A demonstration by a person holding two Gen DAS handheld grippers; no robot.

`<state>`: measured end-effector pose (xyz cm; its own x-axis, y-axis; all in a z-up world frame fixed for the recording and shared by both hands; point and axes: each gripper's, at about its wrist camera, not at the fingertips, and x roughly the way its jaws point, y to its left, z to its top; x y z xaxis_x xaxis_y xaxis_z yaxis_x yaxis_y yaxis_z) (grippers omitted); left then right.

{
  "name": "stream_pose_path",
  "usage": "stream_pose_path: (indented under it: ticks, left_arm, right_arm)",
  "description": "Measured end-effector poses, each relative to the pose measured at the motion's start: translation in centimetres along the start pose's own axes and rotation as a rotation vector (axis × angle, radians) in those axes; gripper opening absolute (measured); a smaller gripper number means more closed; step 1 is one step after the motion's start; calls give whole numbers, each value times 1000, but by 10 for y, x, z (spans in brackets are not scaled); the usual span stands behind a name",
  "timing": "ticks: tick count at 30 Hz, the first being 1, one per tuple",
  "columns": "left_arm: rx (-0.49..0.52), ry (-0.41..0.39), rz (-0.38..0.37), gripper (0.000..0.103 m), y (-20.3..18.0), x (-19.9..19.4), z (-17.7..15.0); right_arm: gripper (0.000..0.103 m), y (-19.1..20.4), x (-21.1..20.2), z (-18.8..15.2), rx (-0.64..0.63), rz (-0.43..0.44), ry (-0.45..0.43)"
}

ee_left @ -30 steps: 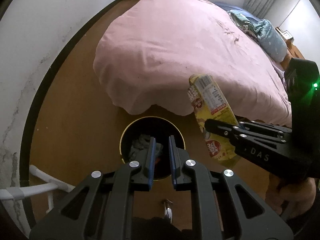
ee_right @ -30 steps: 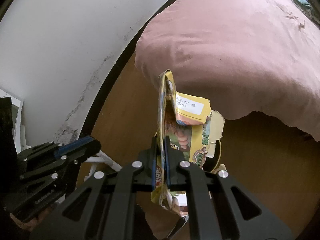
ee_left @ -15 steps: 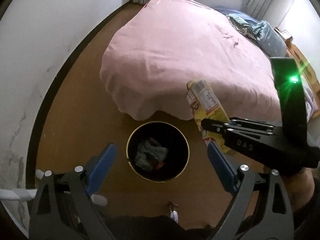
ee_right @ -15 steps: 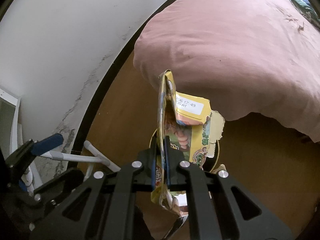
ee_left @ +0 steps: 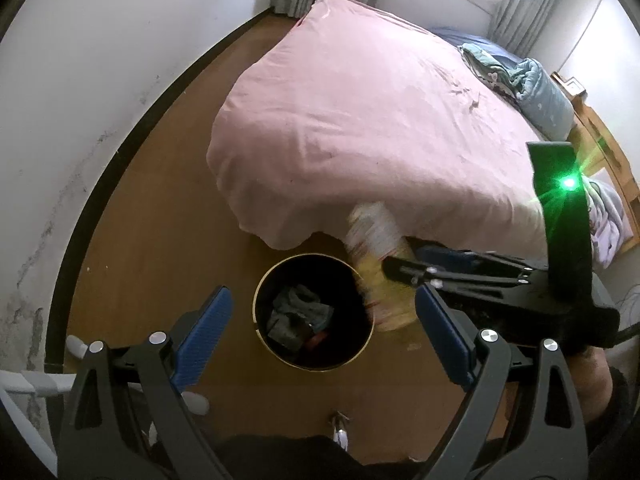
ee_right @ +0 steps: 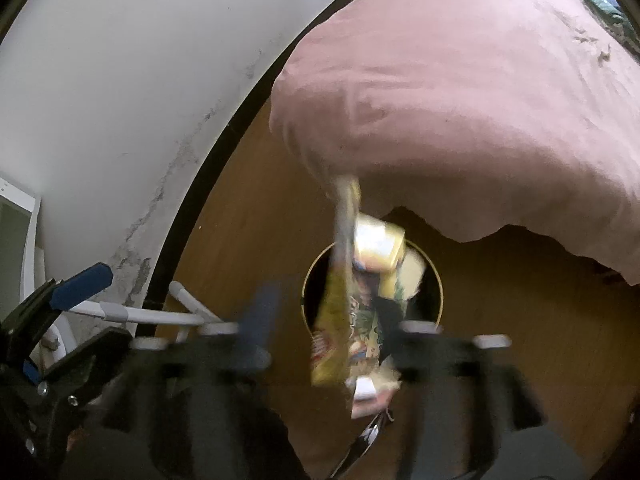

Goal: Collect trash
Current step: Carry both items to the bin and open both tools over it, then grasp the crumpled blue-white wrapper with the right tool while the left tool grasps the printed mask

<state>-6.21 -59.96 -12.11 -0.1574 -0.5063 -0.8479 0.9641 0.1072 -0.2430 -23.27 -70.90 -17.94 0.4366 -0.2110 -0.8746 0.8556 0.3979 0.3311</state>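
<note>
Wrapper (ee_right: 352,308) seemingly between right hand-held gripper (ee_right: 324,320) pads

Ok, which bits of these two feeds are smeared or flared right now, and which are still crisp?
Right wrist view: the right gripper, whose jaws have just been opening, is motion-smeared, and so is the yellow printed snack wrapper between them; the pink bedspread stays fairly sharp. Left wrist view: the open left gripper and round black gold-rimmed bin are crisp, the wrapper blurred, a green indicator light flares; both bend straight edges.

left gripper (ee_left: 320,328): black frame, blue pads, silver screws | right gripper (ee_left: 404,264): black, blue pads, green light on upright bracket | clothing: dark sleeve
</note>
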Motion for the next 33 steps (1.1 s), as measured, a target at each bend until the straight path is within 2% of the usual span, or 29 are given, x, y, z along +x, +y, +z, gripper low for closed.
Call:
stream_pose_path:
  ticks: [8,13,17,20,24,27,30,32,33]
  left_arm:
    - [-9,-12,7,91,0,-2,0]
    - [9,-47,45,93,0,-20,0]
    - [-46,-99,44,95,11,-67,-1]
    - [-99,-189,85,96,33,-135,-23]
    - [-162,-266,209,96,74,-214,-75]
    - [-249,-300,359,96,118,-273,-133]
    - [-372,-302,495,96,165,-323,-199]
    - [-468,-305,560,96,193,-352,-244]
    - [-534,-310,600,96,210,-371,-276]
  right_arm:
    - [69,1,-6,-3,7,-7,-20]
    - [79,3,-10,-1,3,-62,-60]
    - [83,16,-25,-3,-36,-107,-122]
    - [83,45,-45,-10,-110,-88,-186]
    - [83,122,-71,-31,-275,53,-225]
    - [83,200,-83,-64,-470,172,-219]
    - [83,285,-88,-105,-684,316,-161]
    - [83,342,-87,-132,-801,424,-107]
    - [83,370,-86,-146,-850,479,-69]
